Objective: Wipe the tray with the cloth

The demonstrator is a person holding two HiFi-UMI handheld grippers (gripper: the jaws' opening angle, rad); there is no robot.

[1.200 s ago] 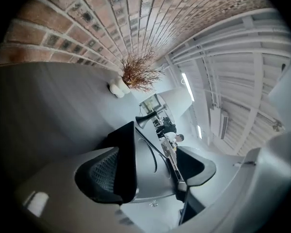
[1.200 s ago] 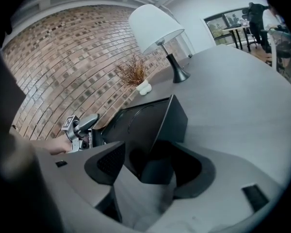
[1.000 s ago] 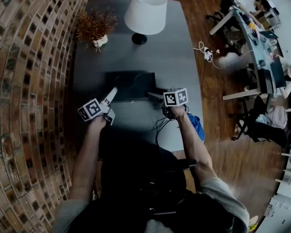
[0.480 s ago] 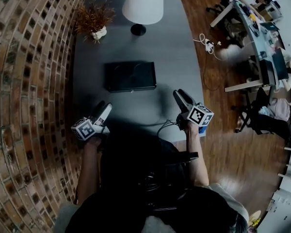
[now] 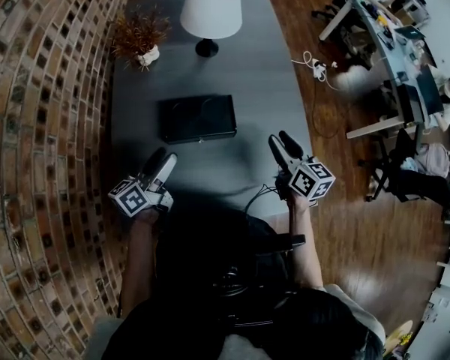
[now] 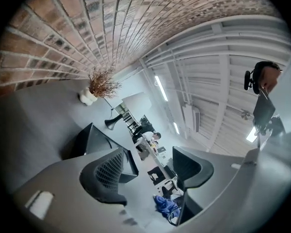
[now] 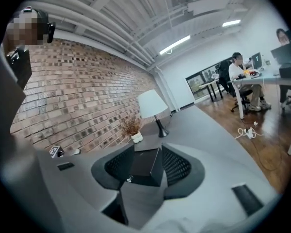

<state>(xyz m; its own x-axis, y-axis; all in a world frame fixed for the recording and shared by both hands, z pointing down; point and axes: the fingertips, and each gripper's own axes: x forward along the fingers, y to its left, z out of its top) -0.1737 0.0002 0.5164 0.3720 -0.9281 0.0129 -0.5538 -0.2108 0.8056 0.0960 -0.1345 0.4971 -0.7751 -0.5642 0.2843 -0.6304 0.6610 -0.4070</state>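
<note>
Both tools (image 5: 163, 158) (image 5: 278, 138) back; empty jaws narrower

- Left gripper (image 5: 163, 158): held out in front of the body, pointing away and about level. Its jaws are apart with nothing between them, and have just been closing.
- Right gripper (image 5: 281, 142): pointing away, tipped slightly down. Its jaws are a narrow gap apart and grip nothing.
- Left arm (image 5: 137, 253) and right arm (image 5: 303, 238): both bare forearms reach forward, well apart.
</note>
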